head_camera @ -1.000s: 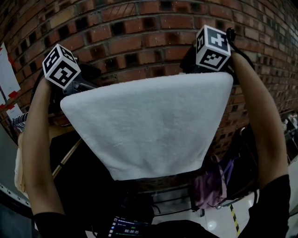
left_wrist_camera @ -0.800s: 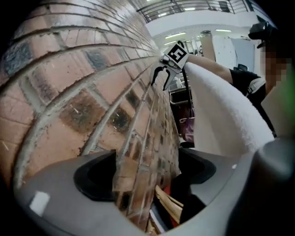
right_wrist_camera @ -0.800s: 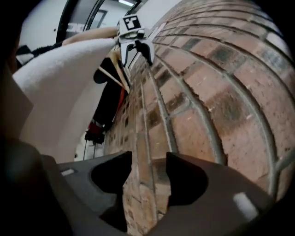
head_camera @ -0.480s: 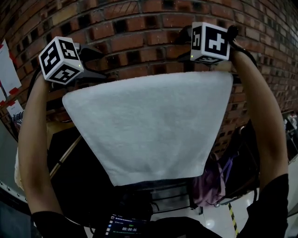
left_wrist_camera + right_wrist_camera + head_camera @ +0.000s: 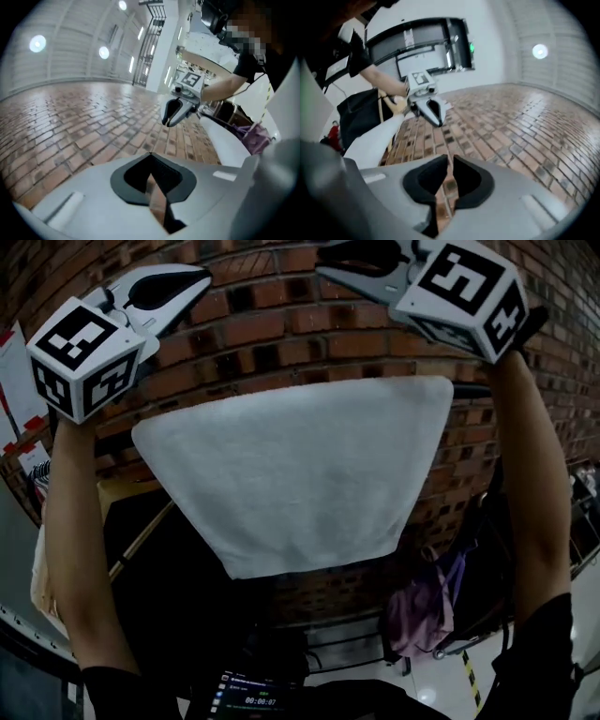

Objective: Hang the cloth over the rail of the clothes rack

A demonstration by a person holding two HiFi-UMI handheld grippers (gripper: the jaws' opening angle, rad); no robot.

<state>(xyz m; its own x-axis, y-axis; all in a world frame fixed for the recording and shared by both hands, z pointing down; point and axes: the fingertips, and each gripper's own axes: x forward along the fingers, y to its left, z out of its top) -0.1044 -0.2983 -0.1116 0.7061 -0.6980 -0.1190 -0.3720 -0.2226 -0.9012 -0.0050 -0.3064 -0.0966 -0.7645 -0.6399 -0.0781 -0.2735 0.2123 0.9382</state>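
The white cloth (image 5: 295, 474) hangs draped over the rack's rail, its top edge straight and its lower edge free; a dark stub of the rail (image 5: 472, 390) shows at the cloth's right. My left gripper (image 5: 204, 277) is raised above the cloth's left corner, shut and holding nothing. Above the right corner, my right gripper (image 5: 323, 268) is closing with a narrow gap and nothing between its jaws. Both are apart from the cloth. The left gripper view shows its own shut tips (image 5: 150, 154) before the brick wall, with the cloth (image 5: 227, 138) at the right.
A red brick wall (image 5: 281, 324) stands close behind the rack. A purple bag (image 5: 422, 615) hangs low at the right. A wooden pole (image 5: 141, 549) and pale garments (image 5: 37, 568) are at the left. A small lit screen (image 5: 248, 699) sits at the bottom.
Both grippers let go of the cloth's top corners, rose above the rail and drew their jaws together. The cloth stayed draped and sank slightly in the view.
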